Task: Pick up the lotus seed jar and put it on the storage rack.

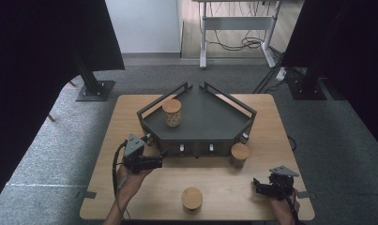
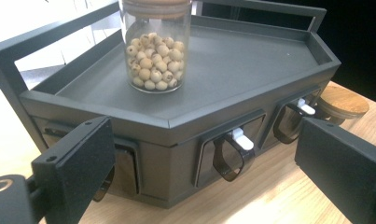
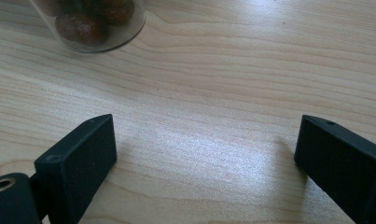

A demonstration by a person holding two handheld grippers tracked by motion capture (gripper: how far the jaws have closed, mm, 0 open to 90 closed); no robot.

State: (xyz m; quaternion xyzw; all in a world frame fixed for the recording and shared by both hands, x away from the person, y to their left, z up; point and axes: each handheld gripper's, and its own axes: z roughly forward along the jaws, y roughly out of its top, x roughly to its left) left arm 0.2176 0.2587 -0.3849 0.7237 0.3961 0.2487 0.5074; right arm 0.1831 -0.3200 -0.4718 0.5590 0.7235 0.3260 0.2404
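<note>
Standing wide apart, the jaws of the left gripper (image 1: 159,161) hold nothing and face the front wall of the dark grey corner rack (image 1: 224,123), just short of its left end. In the left gripper view its two black pads (image 2: 85,168) frame that front wall, where dark scoop-shaped handles with white tabs (image 2: 241,139) hang from the recessed panels; neither pad touches the rack. On the rack's flat top, toward its left rear, stands an upright glass jar of pale round beads (image 2: 155,46) with a wooden lid, clear of the rails. The right gripper (image 1: 258,186) rests low over the wooden table (image 1: 130,117), well to the front right of the rack, and its jaws are likewise spread wide with only bare wood between them. In the right gripper view its pads (image 3: 83,163) close on nothing, and the base of a glass jar of dark brown pieces (image 3: 94,21) stands beyond them, apart from both. A wooden-lidded jar (image 1: 239,154) stands on the table just in front of the rack's right front corner, and another lidded jar (image 1: 192,198) sits near the table's front edge, well in front of the rack.
</note>
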